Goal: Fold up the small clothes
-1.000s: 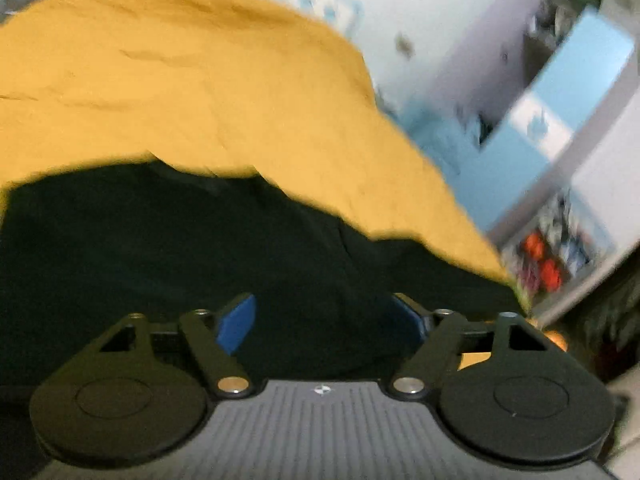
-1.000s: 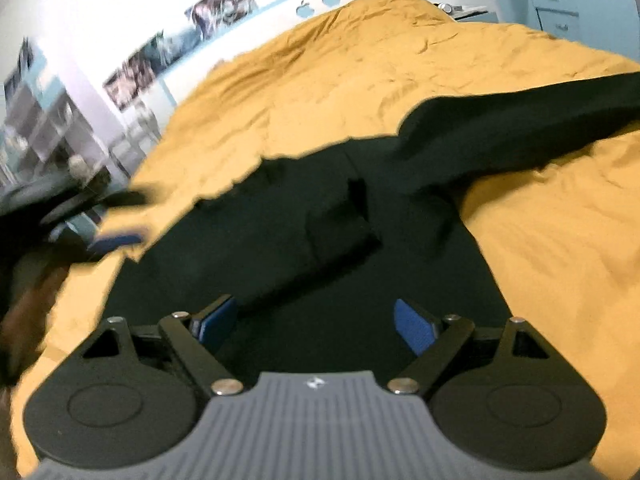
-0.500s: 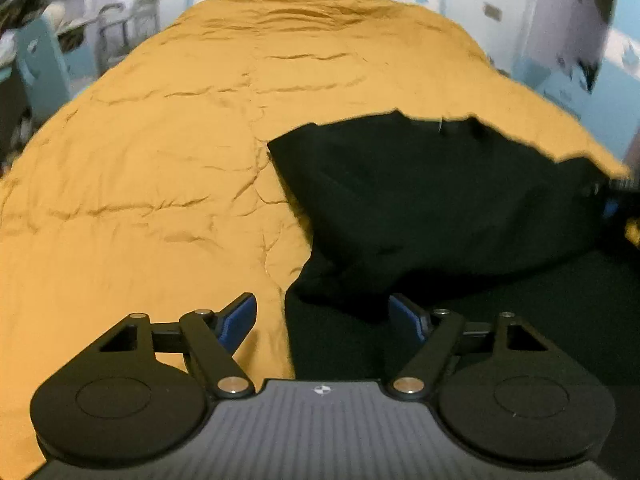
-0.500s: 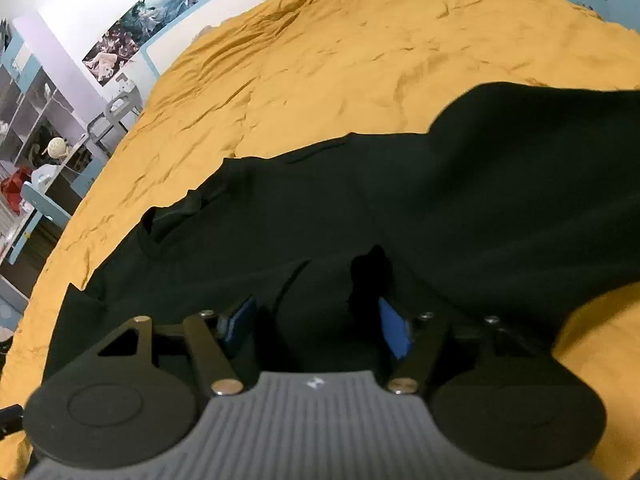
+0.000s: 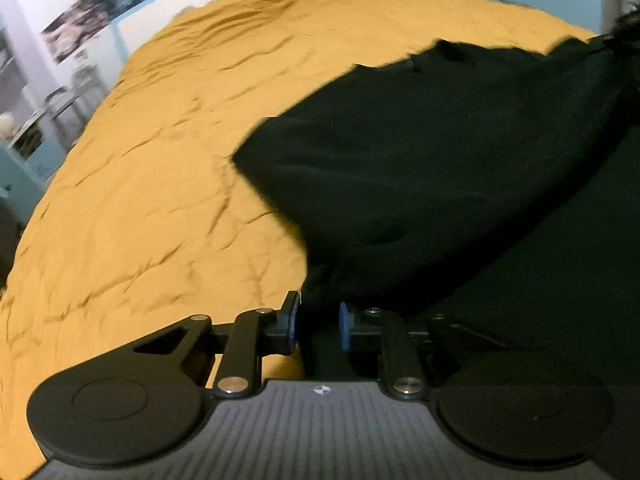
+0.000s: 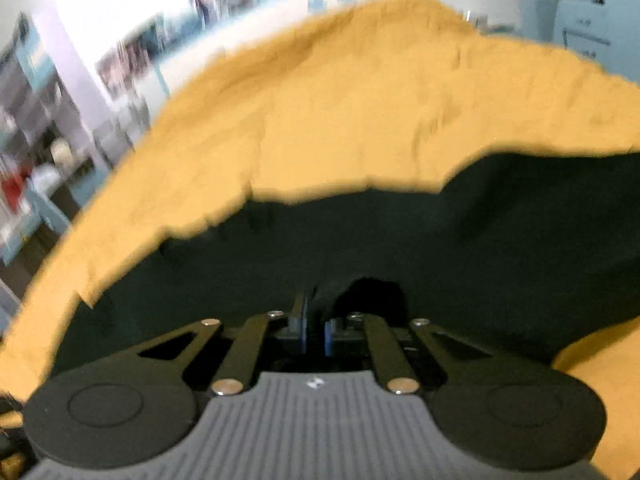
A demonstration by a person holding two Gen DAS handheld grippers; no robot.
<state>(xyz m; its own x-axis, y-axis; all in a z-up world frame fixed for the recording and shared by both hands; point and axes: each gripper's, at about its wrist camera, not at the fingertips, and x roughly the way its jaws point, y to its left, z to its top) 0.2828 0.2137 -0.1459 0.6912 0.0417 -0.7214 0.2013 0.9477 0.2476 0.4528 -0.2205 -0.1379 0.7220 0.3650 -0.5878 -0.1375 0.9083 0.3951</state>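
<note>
Black garment [image 5: 440, 168] is lying spread over the near part of a bed, on a mustard-yellow bedspread [image 5: 168, 168]. In the left wrist view its cloth is filling the right half of the picture, with one layer folded over another so that a raised, rounded edge is running from the middle of the frame down toward the claw. In the right wrist view the same dark cloth [image 6: 360, 248] is stretching across the lower half, its far edge ragged against the yellow.

Left claw [image 5: 319, 326] has just been closing, and its blue pads [image 5: 344, 326] are now standing close together with a bunch of the garment's edge pinched between them, right where the black cloth meets the bedspread. Right claw [image 6: 314, 334] has just been closing too; its pads are pressed almost together and a small fold of the black cloth is caught between them, with a dark pucker of fabric rising just beyond the fingertips.

Wrinkles are running all over the bedspread [image 6: 360, 112], which is reaching away to the far wall. Posters [image 5: 80, 28] are hanging on that pale wall, seen blurred in both views. At the left edge of the right wrist view, shelves [image 6: 36, 128] holding small, blurred items are standing beside the bed; what those items are I cannot tell.
</note>
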